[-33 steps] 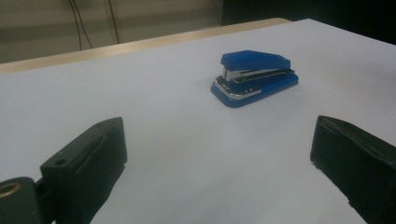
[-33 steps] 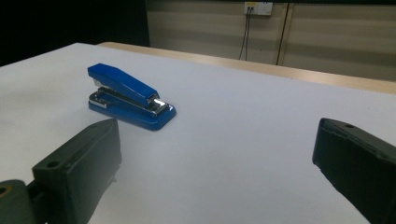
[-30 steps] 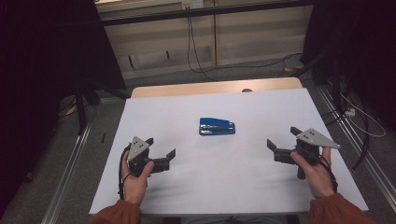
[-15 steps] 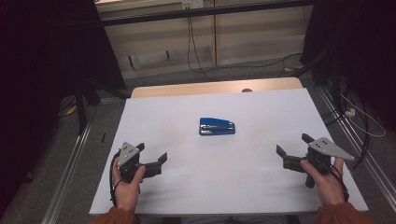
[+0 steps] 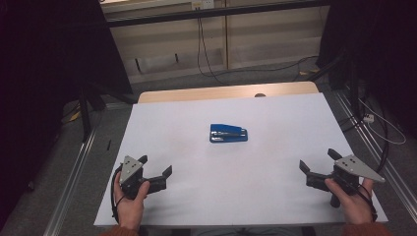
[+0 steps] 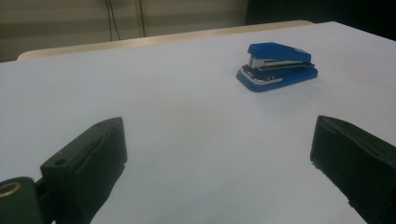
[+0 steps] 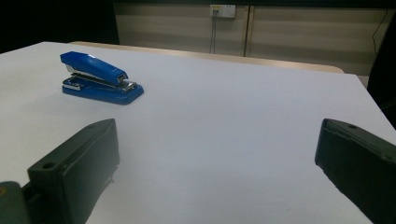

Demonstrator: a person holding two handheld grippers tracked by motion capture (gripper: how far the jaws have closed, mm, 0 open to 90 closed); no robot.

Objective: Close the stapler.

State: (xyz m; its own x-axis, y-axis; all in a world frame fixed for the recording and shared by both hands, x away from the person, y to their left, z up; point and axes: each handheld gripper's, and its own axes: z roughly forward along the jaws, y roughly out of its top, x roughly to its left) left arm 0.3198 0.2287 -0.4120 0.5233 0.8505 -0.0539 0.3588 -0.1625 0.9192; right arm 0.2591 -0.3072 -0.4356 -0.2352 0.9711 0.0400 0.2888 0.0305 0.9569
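Item: blue stapler (image 5: 228, 133), lying flat near the middle of the white-covered counter (image 5: 275, 167), its long axis running across the counter as seen in the high view. Nothing is touching it.

Left gripper (image 5: 156, 171): hovering near the front-left corner of the counter, well apart from the stapler. Its jaws are standing spread wide, pinching nothing. In the left gripper view the stapler (image 6: 277, 66) is sitting ahead and toward the right, beyond the gap between the jaws, with bare white surface between.

Right gripper (image 5: 317, 164): hovering near the front-right corner, likewise well apart from the stapler. Its jaws are also gaping wide, pinching nothing. In the right gripper view the stapler (image 7: 100, 78) is sitting ahead, above the left-hand jaw, outside the gap.

Left hand (image 5: 129, 202): coming in from the bottom edge, wrapping the gripper's handle, jaws pointing right and slightly forward.

Right hand (image 5: 354, 202): coming in from the bottom edge, gripping the handle, jaws pointing left toward the counter's middle.
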